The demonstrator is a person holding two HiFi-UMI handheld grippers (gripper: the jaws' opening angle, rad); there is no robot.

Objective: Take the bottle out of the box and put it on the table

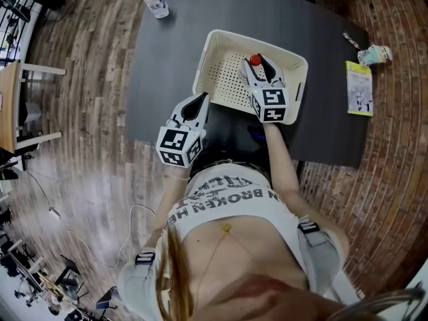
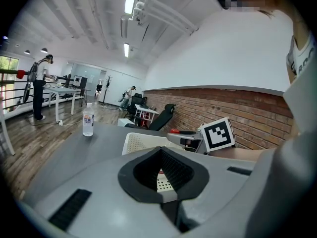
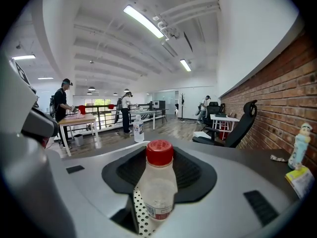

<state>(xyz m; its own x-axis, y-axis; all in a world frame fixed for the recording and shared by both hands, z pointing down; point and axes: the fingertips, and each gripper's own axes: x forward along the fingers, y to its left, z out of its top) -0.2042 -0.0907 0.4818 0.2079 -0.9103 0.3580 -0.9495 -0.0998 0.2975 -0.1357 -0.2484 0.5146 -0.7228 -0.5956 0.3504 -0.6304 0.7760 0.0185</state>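
A clear bottle with a red cap (image 1: 255, 60) stands upright inside the white perforated box (image 1: 221, 45) on the dark grey table (image 1: 174, 52). My right gripper (image 1: 258, 65) reaches into the box, and its pads close around the bottle's body (image 3: 157, 182), pressing it on both sides. The box floor (image 3: 140, 211) shows under the bottle. My left gripper (image 1: 198, 103) hovers just outside the box's near left rim, open and empty. In the left gripper view the jaws (image 2: 163, 171) frame the box wall (image 2: 136, 143), with the right gripper (image 2: 190, 139) beyond.
A second clear bottle (image 1: 156, 3) stands at the table's far left corner (image 2: 88, 119). A yellow leaflet (image 1: 360, 87), a small figurine (image 1: 374, 55) and a pen (image 1: 351, 40) lie at the right end. People, desks and office chairs are in the room behind.
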